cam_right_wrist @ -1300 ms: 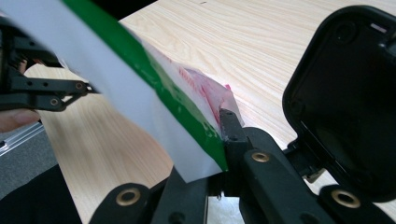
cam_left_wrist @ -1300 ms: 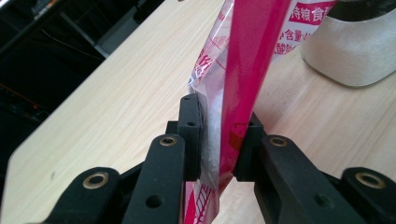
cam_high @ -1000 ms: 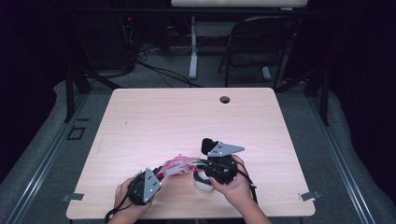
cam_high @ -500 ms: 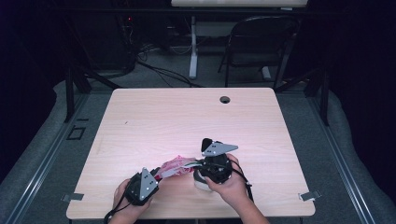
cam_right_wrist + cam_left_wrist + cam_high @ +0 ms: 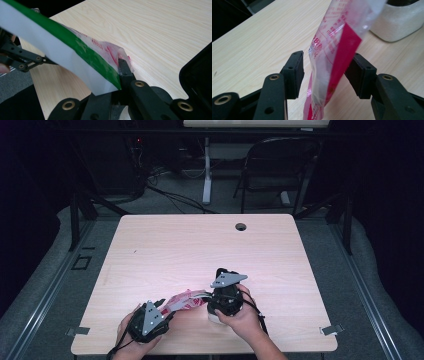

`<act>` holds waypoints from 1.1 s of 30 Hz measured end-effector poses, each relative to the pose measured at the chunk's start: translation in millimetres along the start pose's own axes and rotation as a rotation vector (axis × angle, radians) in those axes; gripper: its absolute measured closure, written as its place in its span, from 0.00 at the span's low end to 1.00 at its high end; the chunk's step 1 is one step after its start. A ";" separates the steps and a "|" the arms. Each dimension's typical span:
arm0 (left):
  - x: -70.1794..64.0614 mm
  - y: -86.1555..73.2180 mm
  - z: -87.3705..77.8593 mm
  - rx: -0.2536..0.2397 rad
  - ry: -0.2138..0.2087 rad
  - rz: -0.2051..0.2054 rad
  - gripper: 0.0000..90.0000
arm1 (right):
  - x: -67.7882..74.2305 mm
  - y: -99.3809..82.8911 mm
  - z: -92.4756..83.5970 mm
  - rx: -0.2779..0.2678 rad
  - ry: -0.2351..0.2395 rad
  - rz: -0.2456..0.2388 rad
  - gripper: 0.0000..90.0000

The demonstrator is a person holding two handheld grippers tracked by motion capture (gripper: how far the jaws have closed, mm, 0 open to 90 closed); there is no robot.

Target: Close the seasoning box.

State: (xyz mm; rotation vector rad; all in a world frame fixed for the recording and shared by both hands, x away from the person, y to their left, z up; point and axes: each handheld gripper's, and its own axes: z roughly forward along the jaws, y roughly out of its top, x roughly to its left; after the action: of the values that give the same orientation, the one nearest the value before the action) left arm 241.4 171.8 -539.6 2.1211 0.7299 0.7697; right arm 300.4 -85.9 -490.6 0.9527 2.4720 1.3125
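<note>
The left gripper [image 5: 159,307] is seen at the near left of the table [image 5: 165,245], held in the person's left hand [image 5: 131,340]. Its jaws have just been opening and now stand apart; the red-and-clear plastic packet [image 5: 332,57] runs up between them. In the left gripper view the left pad is clear of the film, while the right pad is partly hidden behind the red strip, so contact there cannot be told.

The right gripper [image 5: 212,296] is held just to the right, in the right hand [image 5: 245,317], with its grey three-cornered plate on top. Its jaws are closed on the far end of the packet [image 5: 110,51], whose crumpled red-printed film is pinched at the jaw tips. A white-and-green strip [image 5: 65,57] crosses the right gripper view in front of the jaws; what it belongs to cannot be told.

The packet [image 5: 186,301] is stretched between the two grippers, near the table's near edge. A white container [image 5: 399,22] stands on the table just beyond it, under the right gripper. A round hole [image 5: 241,226] is seen at the table's far side.
</note>
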 end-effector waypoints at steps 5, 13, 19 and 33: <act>-2.1 5.6 -6.9 -0.026 -0.013 -0.010 0.53 | 0.6 0.7 2.3 0.010 -0.010 -0.012 1.00; -6.0 16.4 -12.5 -0.050 -0.036 -0.010 0.57 | 4.4 1.5 7.3 0.020 -0.011 -0.028 1.00; -9.2 19.9 -9.5 -0.045 -0.038 -0.009 0.62 | 6.0 1.2 9.0 0.023 -0.013 -0.031 1.00; -10.2 19.3 -9.9 -0.043 -0.037 -0.019 0.81 | 6.5 1.3 6.3 0.006 0.002 -0.019 0.94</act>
State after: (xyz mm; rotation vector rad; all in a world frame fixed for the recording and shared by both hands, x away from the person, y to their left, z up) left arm 232.4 158.4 -521.8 2.0819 0.7063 0.7274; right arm 298.7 -77.1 -492.4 0.9267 2.4823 1.3012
